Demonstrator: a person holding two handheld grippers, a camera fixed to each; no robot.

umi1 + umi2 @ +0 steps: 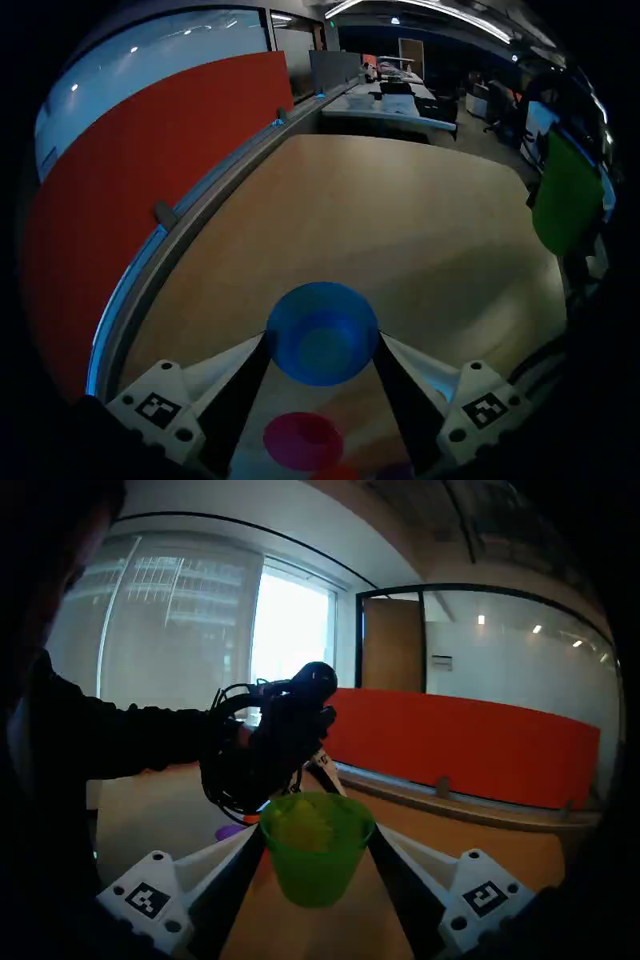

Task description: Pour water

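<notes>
I count three plastic cups: one translucent blue plastic cup (322, 334) at lower centre of the left gripper view, one magenta plastic cup (304, 440) just below it, and one translucent green plastic cup (317, 856) at lower centre of the right gripper view. One red partition panel (144, 176). One pale wooden tabletop (384, 208).

A wooden table (400, 216) meets a red partition (160, 176) (bright windows (292, 624) behind).

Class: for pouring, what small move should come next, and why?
Probably bring the green cup, upright in the right gripper, nearer the blue cup in the left gripper: both are gripped, but the left hand is farther off.
</notes>
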